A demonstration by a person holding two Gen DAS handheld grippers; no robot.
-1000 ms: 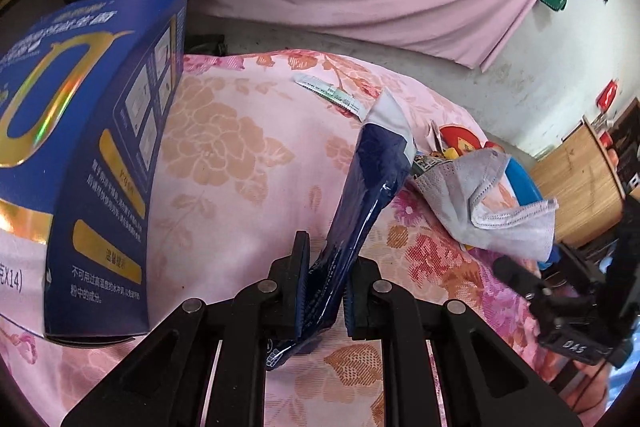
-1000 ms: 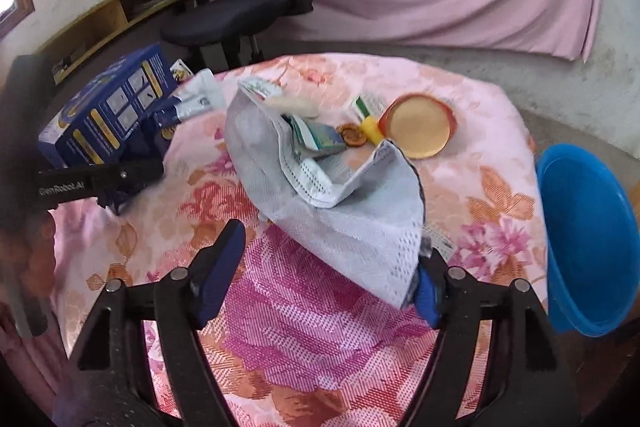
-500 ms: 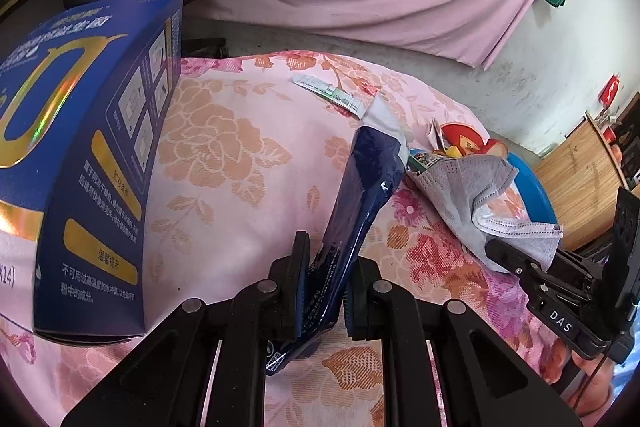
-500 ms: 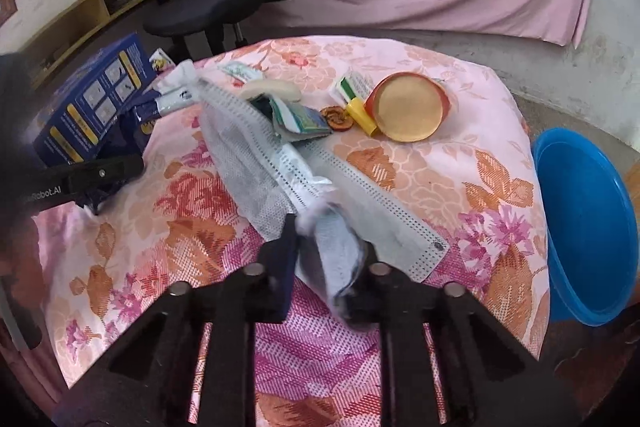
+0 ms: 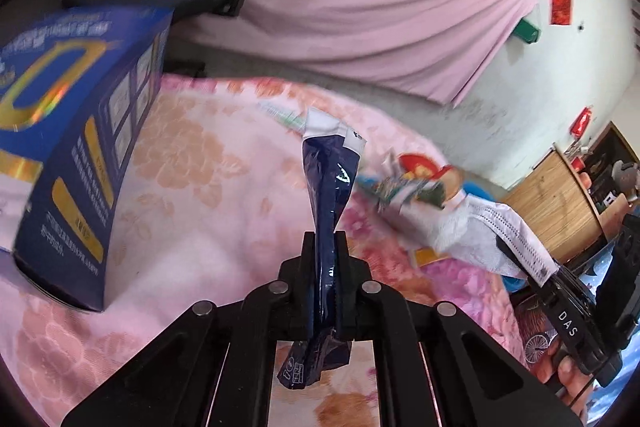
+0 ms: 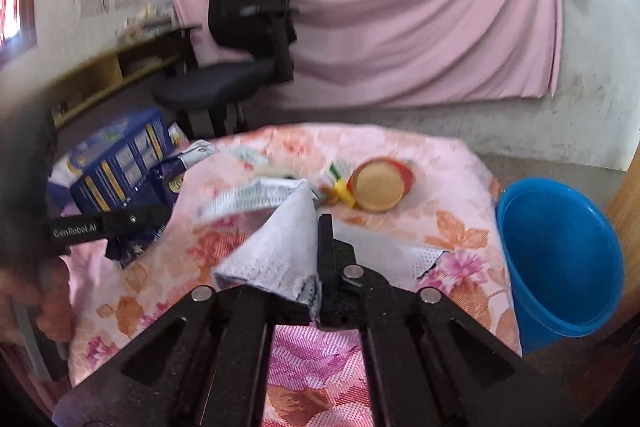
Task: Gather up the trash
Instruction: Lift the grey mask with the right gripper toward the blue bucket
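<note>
My left gripper (image 5: 325,243) is shut on a dark blue foil wrapper (image 5: 330,183) that stands up between its fingers above the floral tablecloth (image 5: 208,195). My right gripper (image 6: 316,259) is shut on a white face mask (image 6: 276,251), lifted off the cloth with one strap side trailing left. In the left wrist view the mask (image 5: 484,231) hangs from the right gripper (image 5: 552,279) at the right edge. A blue bucket (image 6: 560,259) stands beside the table at the right. More litter lies mid-table: a green-white packet (image 5: 396,187) and a thin strip (image 6: 250,157).
A large blue carton (image 5: 76,147) stands on the table's left side, also the carton (image 6: 116,163) in the right wrist view. A red and tan round lid (image 6: 378,185) and a yellow piece (image 6: 344,189) lie near the far edge. A black office chair (image 6: 244,51) stands behind the table.
The right gripper went from open around the mask to shut on it and has lifted it up off the table. The left gripper rose slightly, still holding the wrapper.
</note>
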